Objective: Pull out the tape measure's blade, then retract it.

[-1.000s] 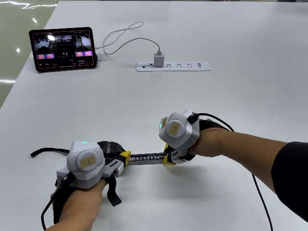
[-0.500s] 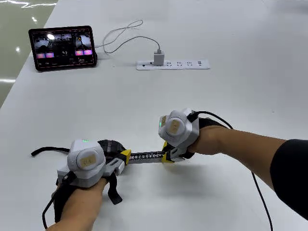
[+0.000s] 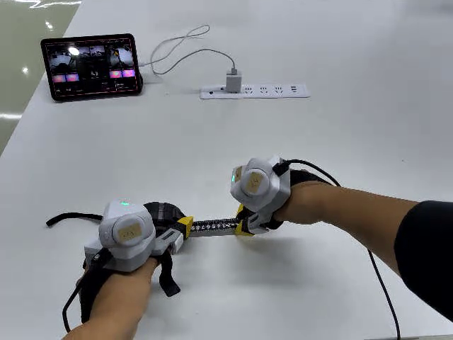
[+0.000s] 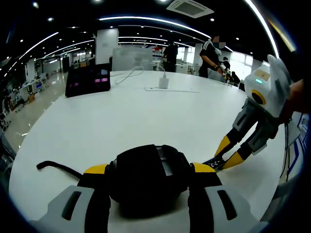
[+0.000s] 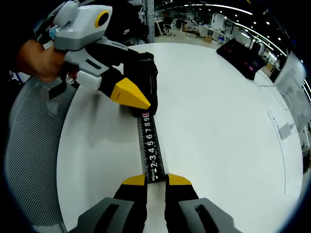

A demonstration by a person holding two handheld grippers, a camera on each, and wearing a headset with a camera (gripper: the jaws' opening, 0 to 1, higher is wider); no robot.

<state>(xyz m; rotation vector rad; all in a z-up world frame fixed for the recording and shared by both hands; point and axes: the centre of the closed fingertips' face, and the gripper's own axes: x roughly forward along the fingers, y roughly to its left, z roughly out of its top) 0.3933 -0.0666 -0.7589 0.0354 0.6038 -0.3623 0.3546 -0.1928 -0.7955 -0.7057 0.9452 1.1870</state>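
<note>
While the blade stands only partly drawn, entries run thus. White table (image 3: 340, 85): bears all. Tape measure case (image 4: 146, 183), black: on the table near the person, clamped by the left gripper (image 4: 149, 168), jaws closed on its sides. Blade (image 5: 150, 150): a short length out, lying flat, long axis running from case to right gripper (image 5: 156, 180), whose jaws pinch its tip. Remaining, by judgement: further pull, then retraction.

White worktop (image 3: 340, 142): a lit tablet (image 3: 90, 67) stands far left, a power strip (image 3: 255, 91) with plugged charger (image 3: 233, 81) and looping white cable (image 3: 180, 53) far centre; near left sits a black tape measure (image 3: 164, 216), its blade (image 3: 214, 226) drawn rightward
</note>
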